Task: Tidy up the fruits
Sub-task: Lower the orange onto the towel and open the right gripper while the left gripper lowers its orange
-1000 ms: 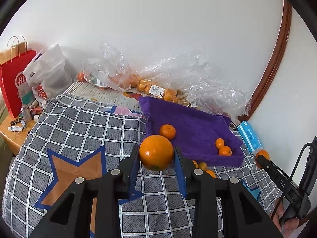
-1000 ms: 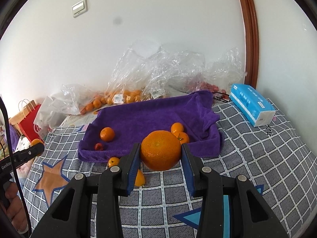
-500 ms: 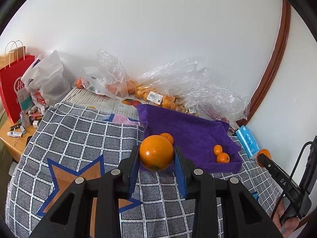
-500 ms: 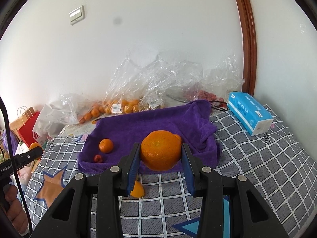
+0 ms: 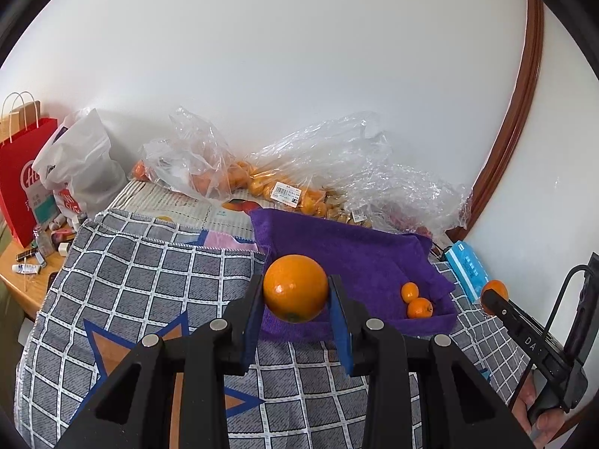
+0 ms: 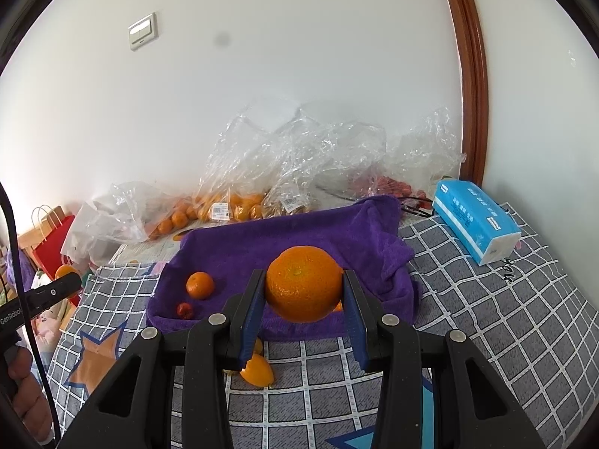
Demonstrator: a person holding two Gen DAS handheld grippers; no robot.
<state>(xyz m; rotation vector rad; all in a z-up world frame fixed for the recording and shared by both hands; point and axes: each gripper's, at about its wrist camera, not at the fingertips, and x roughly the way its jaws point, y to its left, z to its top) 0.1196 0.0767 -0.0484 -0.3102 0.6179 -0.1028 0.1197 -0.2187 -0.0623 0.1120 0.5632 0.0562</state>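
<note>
Now both hand-held grippers, L (image 5: 295, 312) & R (image 6: 301, 316), tilted down, each clamp an orange (image 5: 295, 288).

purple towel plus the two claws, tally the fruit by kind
big oranges, held: 2
small oranges, on towel: 3
small red fruit, on towel: 1
total: 6

Domestic room, probably a bedroom
Checked blanket (image 6: 486, 318), wall switch (image 6: 142, 31), shopping bags (image 5: 22, 172), tissue pack (image 6: 475, 220), wooden door frame (image 6: 468, 75)
</note>
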